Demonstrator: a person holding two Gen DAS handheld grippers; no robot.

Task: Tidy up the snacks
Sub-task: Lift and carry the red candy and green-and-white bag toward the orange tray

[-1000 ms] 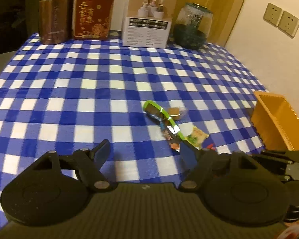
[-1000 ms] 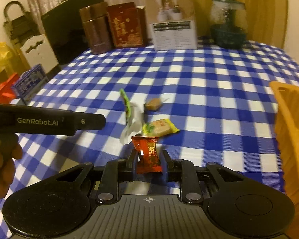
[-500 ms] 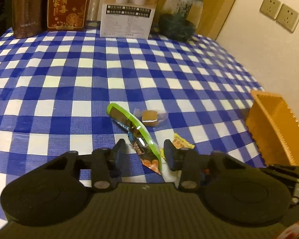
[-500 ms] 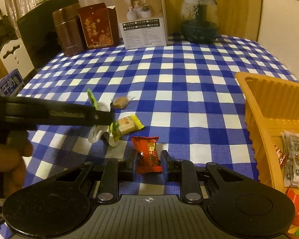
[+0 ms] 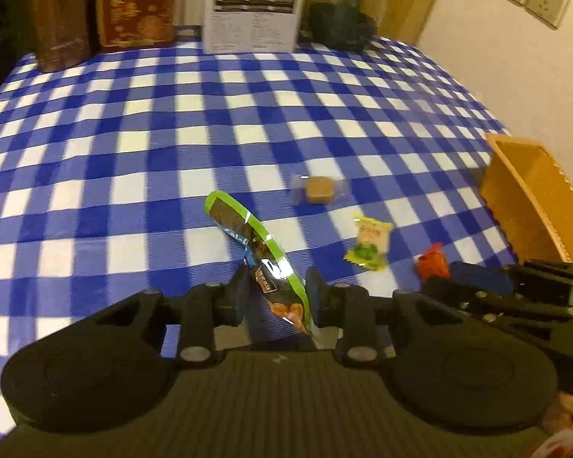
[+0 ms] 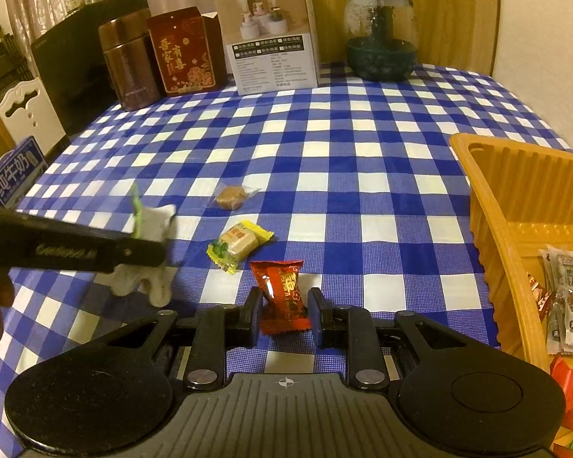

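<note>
Left tool [image 5: 275,297], seen from its own camera, has a long green-edged packet [image 5: 261,252] between its fingers. Its jaws have just been closing, and they now stand narrow with the pads against the packet's near end. The packet's long axis runs away from the tool, up and to the left across the tabletop [image 5: 133,133], so most of its length sticks out ahead of the fingertips. A clear-wrapped brown sweet [image 5: 317,189] lies beyond it, a yellow sweet [image 5: 368,244] just to its right. Farther right is the right tool [image 5: 473,286] with a red sweet [image 5: 431,265] at its tip, and past that the orange tray [image 5: 523,198], well apart from the left tool.

From the right camera, the right tool [image 6: 282,315] is nearly closed and grips the red sweet [image 6: 282,297] upright between its pads, above the checked cloth. The tray [image 6: 489,236] stands close on this tool's right side, its near wall just beside the right finger, with wrapped snacks already inside. The left tool [image 6: 141,255] reaches in from the left with the packet [image 6: 149,252], here blurred and pale.

Judging by this layout, the right hand is much the nearer to the tray, a short swing rightward away. The left hand's packet would have to cross over the yellow sweet [image 6: 238,246] and past the right tool to get there, and it probably needs turning to lie along the tray.
</note>
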